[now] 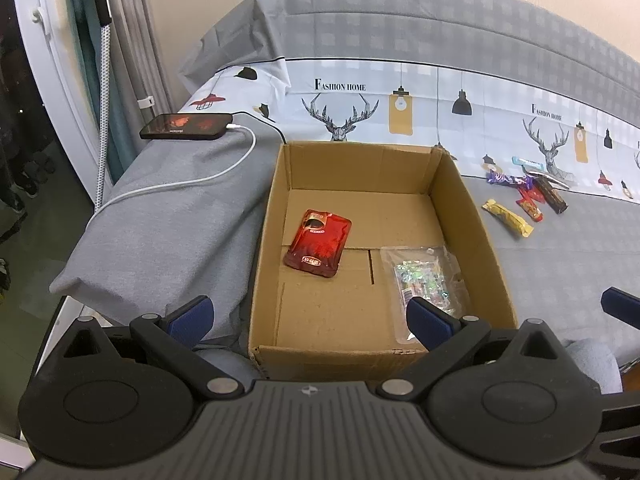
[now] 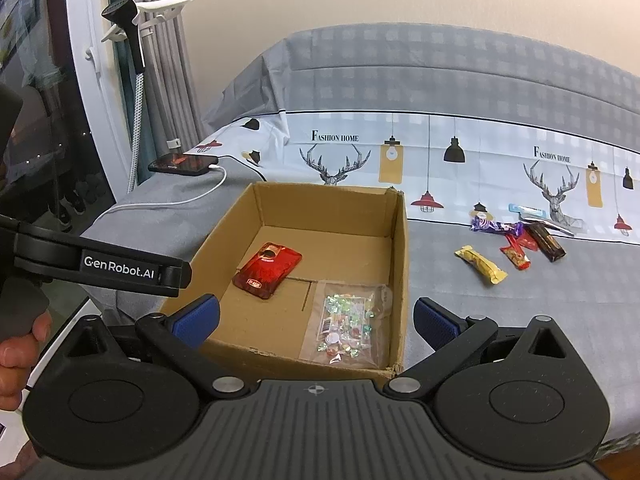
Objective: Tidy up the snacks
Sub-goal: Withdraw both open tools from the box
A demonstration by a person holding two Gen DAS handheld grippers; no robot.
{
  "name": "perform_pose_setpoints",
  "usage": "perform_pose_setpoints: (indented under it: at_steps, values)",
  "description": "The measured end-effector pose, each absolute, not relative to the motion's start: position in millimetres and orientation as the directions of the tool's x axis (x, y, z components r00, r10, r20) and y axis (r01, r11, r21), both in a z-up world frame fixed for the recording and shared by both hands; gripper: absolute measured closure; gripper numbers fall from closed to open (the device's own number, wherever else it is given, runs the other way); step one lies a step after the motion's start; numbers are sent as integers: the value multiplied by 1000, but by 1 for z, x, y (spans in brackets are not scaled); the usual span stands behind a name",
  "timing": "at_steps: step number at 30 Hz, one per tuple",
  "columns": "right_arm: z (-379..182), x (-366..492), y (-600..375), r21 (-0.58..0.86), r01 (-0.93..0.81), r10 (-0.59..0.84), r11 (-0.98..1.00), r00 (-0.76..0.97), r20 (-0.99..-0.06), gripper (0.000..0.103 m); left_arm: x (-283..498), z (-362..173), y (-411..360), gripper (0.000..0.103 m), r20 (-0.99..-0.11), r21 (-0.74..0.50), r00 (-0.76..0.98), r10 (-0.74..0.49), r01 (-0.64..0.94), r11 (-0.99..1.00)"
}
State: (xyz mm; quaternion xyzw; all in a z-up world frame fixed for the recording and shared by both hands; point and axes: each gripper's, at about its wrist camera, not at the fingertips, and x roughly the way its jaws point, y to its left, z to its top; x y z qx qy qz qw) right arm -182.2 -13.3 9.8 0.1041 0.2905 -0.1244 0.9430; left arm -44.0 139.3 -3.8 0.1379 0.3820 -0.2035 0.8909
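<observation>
Both grippers, left [image 1: 310, 318] and right [image 2: 316, 318], hang released near the box [image 2: 400, 264]. Two packets already inside; loose snacks [image 2: 516, 246] lie right of it on the bed. Send your right out, pinch the yellow bar [image 2: 481, 268] across its width.

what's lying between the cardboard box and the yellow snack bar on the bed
Nothing: in the right wrist view only bare grey bedspread lies between the cardboard box and the yellow snack bar.

Phone [image 1: 186, 126] on white charging cable [image 1: 192, 180], atop grey bedding [image 1: 160, 232].
</observation>
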Motion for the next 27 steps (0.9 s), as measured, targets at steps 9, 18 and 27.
perform_pose_setpoints:
  at_steps: [9, 18, 27]
  values:
    - [7, -184, -15, 137, 301, -171, 944, 798, -578, 0, -43, -4, 133, 1, -747, 101, 618, -245, 470, 877]
    - [4, -190, -37, 176, 345, -192, 922, 801, -567, 0, -34, -2, 97, 0, -776, 96, 579, -250, 499, 861]
    - [-11, -223, -112, 246, 498, -298, 831, 773, -560, 0, -26, -8, 9, 0, -824, 85, 502, -263, 569, 818]
